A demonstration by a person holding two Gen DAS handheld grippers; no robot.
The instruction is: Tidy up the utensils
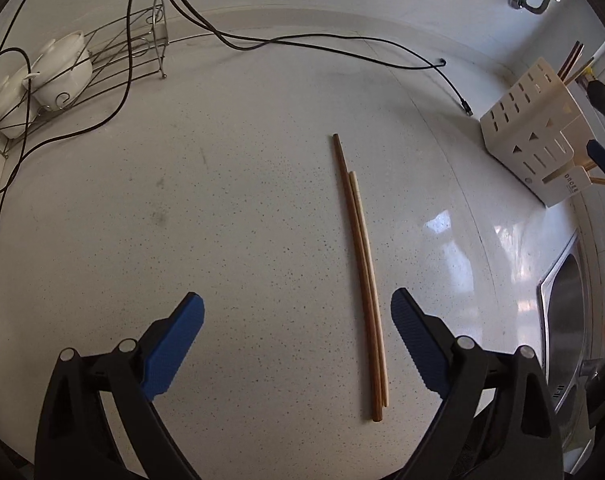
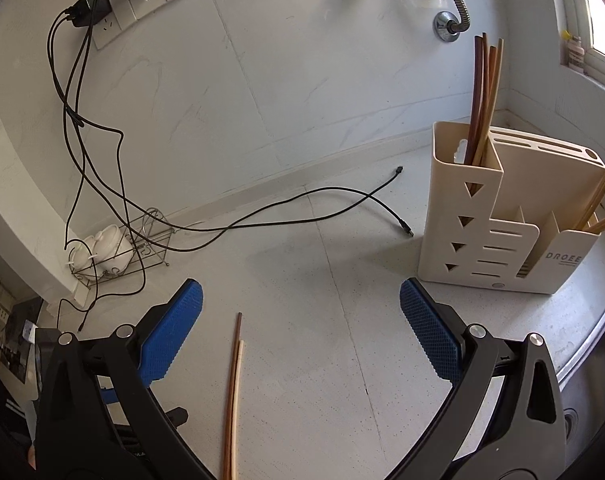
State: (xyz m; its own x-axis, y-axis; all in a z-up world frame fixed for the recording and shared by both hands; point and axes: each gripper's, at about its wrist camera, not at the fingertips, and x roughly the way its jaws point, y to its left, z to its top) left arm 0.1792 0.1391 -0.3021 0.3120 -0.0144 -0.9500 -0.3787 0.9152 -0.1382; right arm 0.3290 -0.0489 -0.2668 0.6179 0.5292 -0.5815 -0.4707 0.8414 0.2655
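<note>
While both units stand empty w/ jaws wide apart, left hand-held gripper (image 1: 298, 312) points down over two chopsticks (image 1: 362, 280) lying side by side on bench (image 1: 222, 220), centre frame, presumably for pickup; right hand-held gripper (image 2: 300, 312) faces utensil holder (image 2: 498, 232), right of frame.

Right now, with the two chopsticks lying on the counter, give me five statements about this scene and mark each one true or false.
1. Two chopsticks lie side by side on the counter. True.
2. The left gripper is shut on a chopstick. False: its jaws stand open, pressing on nothing.
3. The cream utensil holder already has chopsticks standing in it. True.
4. The right gripper carries a spoon. False: it is open and empty.
5. The wire rack by the wall is bare. False: white bowls sit in it.
</note>
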